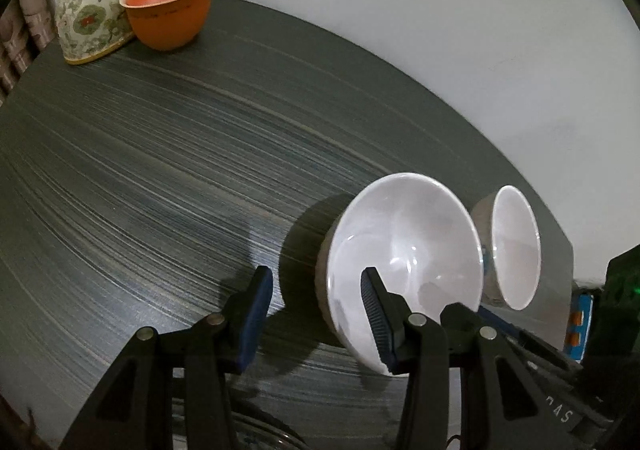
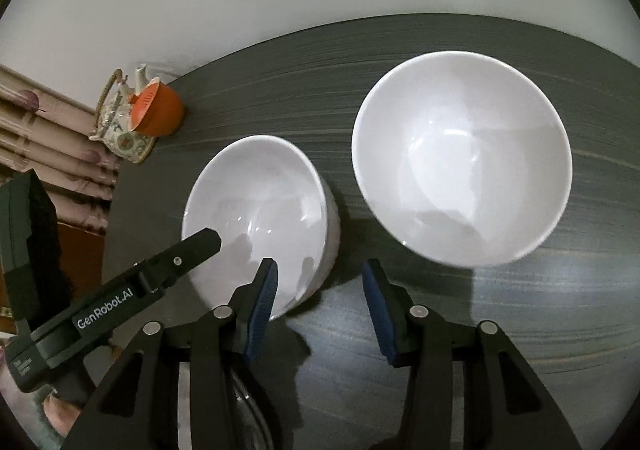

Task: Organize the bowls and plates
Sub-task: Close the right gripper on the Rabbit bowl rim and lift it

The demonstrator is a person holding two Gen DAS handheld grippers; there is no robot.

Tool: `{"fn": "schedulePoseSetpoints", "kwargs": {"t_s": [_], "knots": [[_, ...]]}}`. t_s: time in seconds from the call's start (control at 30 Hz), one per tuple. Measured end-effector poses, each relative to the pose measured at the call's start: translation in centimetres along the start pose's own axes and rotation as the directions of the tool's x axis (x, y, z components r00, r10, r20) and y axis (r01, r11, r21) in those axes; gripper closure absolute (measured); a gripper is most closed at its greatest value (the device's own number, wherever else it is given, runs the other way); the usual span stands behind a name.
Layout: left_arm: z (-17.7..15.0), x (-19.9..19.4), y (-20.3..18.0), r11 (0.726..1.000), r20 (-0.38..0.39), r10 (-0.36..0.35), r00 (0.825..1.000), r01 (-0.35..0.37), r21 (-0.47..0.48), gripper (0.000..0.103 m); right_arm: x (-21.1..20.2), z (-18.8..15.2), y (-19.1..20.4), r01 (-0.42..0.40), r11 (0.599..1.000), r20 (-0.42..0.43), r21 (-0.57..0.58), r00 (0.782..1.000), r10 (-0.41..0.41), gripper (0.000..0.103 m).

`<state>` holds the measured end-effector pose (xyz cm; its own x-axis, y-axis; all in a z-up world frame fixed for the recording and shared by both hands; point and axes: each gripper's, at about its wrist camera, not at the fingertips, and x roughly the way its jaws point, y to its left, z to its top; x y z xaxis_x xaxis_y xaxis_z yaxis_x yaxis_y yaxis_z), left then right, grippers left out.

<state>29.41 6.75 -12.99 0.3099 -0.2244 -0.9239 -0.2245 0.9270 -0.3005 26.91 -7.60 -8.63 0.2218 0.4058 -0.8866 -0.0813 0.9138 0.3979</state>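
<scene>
Left wrist view: the left gripper points steeply down at the dark grey table. Its jaws stand partly apart. The wall of the nearer white bowl lies between them: one blue pad sits inside the bowl and the other is outside it, over the table. Whether either pad presses on the bowl wall cannot be told. At the bottom edge, between the gripper's arms, part of a round rim shows; it is too cut off to identify.

Beyond this bowl, just beside it, is a second white bowl near the table edge. Both bowls are empty. The right gripper's body shows only at the far right edge of this view.

At the far corner of the table, well apart from the bowls, an orange lidded cup stands touching or just in front of a flower-patterned teapot. A white wall rises behind the table.

Right wrist view: the right gripper points down with its jaws partly apart and nothing between them. Bare table lies beneath the gap. One pad is at the near rim of the smaller bowl. One finger of the left gripper reaches into this bowl. The larger bowl stands beyond, apart from both grippers. The orange cup and teapot stand at the far corner.
</scene>
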Motion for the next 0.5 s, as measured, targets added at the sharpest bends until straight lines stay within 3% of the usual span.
{"fn": "schedulePoseSetpoints", "kwargs": {"t_s": [0.3, 0.37, 0.5], "knots": [[0.2, 2.0, -0.9, 0.999, -0.014, 0.035, 0.999, -0.035, 0.019, 0.057, 1.3, 0.6, -0.3, 0.012, 1.0, -0.014, 0.006, 1.0, -0.011, 0.075], [0.2, 2.2, -1.0, 0.999, -0.019, 0.037, 0.999, -0.036, 0.028, 0.067, 1.6, 0.7, -0.3, 0.014, 1.0, -0.015, 0.008, 1.0, -0.014, 0.075], [0.3, 2.4, -1.5, 0.999, -0.02, 0.028, 0.999, -0.027, 0.038, 0.075, 1.9, 0.9, -0.3, 0.011, 1.0, -0.013, 0.016, 1.0, -0.01, 0.079]]}}
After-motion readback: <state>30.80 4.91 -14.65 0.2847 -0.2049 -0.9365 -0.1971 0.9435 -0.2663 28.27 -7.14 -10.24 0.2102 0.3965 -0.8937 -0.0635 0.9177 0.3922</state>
